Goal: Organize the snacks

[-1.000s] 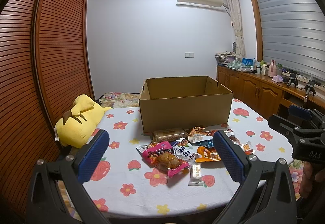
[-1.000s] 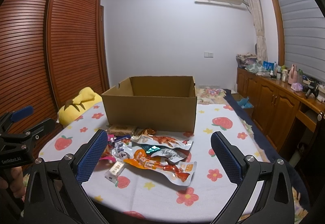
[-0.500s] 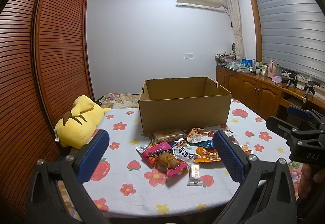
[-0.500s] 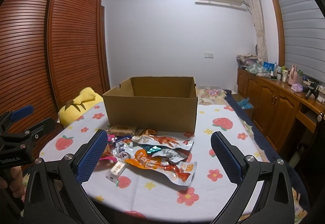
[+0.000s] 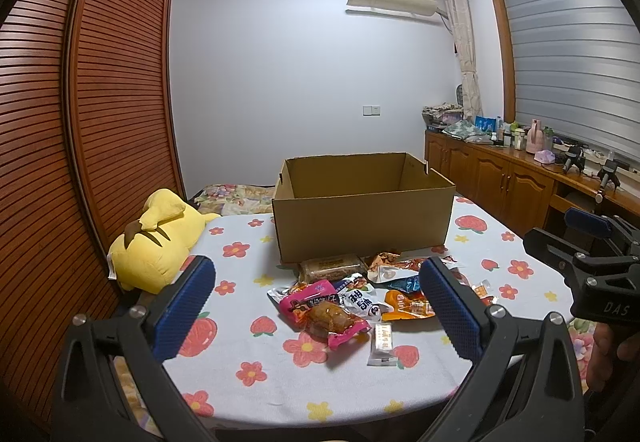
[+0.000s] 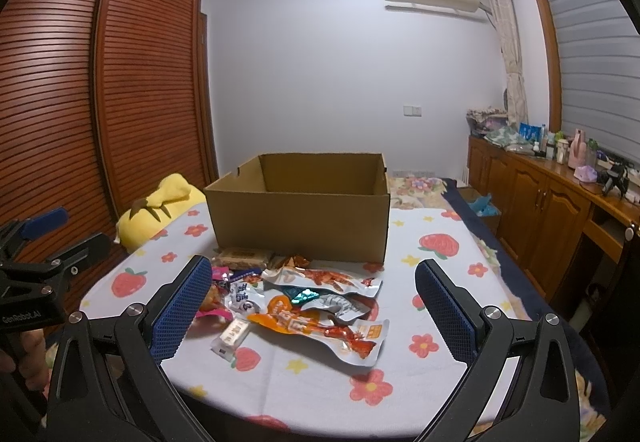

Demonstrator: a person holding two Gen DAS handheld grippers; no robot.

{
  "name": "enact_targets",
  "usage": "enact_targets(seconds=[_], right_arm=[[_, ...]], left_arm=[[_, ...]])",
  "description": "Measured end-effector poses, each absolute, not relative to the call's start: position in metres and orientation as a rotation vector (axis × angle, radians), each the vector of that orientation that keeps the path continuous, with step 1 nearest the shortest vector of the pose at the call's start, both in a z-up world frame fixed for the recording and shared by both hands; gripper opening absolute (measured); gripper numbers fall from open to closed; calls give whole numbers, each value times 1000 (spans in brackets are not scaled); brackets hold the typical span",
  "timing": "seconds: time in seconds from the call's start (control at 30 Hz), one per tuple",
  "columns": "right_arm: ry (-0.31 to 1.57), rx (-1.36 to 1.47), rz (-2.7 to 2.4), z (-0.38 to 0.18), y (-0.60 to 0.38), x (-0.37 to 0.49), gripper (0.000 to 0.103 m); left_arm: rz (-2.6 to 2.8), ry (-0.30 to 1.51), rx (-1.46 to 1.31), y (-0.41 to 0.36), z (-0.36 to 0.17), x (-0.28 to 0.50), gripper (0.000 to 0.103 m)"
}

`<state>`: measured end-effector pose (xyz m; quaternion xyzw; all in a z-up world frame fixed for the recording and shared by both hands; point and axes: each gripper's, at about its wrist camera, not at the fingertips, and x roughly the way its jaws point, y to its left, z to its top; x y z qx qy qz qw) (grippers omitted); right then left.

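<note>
A flower-and-strawberry cloth covers the table (image 5: 240,370). An open brown cardboard box (image 5: 362,226) stands toward its far edge; crinkly foil and plastic snack packets (image 5: 348,298) lie heaped just before the box, beyond both grippers. The left gripper (image 5: 320,310) and right gripper (image 6: 316,306), fingers padded in textured blue, are spread wide and empty. Casings read "DAS" and "GenRobot.AI".

Matt brown cardboard box (image 5: 362,226), glossy crinkled foil and plastic snack packets (image 6: 316,306), printed cloth table cover (image 5: 248,326), plush yellow toy (image 5: 156,242), slatted varnished wood doors (image 5: 80,121) at left.
</note>
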<state>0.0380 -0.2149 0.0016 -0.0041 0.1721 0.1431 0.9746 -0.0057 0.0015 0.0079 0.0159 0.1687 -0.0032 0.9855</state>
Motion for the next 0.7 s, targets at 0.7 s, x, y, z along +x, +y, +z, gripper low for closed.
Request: enact_targets(seconds=[0.7], right_arm=[[358, -14, 293, 5, -206, 37, 103]], left_arm=[[-2, 376, 27, 4, -1, -3, 103]])
